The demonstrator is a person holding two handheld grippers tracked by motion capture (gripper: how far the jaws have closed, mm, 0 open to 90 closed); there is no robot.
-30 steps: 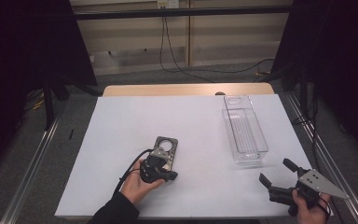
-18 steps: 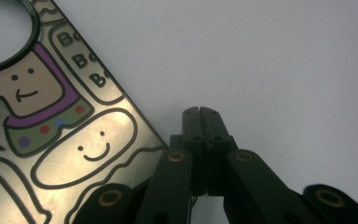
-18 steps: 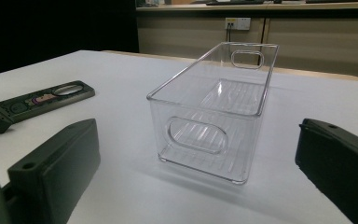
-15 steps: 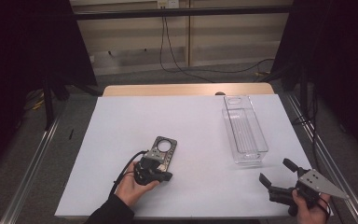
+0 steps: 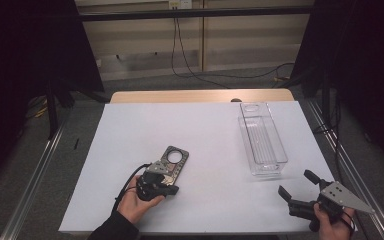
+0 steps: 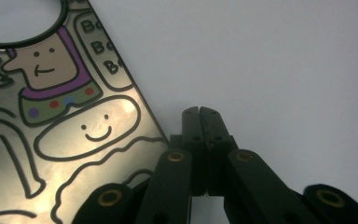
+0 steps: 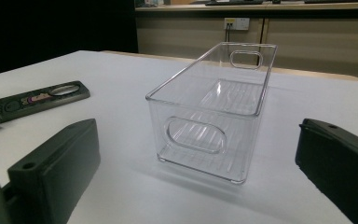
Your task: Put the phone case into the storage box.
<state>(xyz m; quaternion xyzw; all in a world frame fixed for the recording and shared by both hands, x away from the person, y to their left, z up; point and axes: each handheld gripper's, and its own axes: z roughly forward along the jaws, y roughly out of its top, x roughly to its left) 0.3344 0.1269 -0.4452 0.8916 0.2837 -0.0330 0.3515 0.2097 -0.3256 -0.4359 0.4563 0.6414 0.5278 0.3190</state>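
Down near the front edge of the white table (image 5: pixel 205 145), the left gripper (image 5: pixel 166 186) lay low in the person's left hand (image 5: pixel 139 202), its jaws pressed together with nothing between them. In the left gripper view the closed tips rested on bare table just beside the edge of the flat dark card (image 6: pixel 51 126), a cartoon-printed plate with a round hole at its far end; whether they touched it could not be told. In the high view that card (image 5: pixel 172 162) lay left of the table's middle, angled away from the hand. The right gripper (image 5: pixel 300 192) sat at the front right corner, jaws spread wide and empty, facing the clear plastic bin (image 7: pixel 214 107), which stood apart from it, upright.
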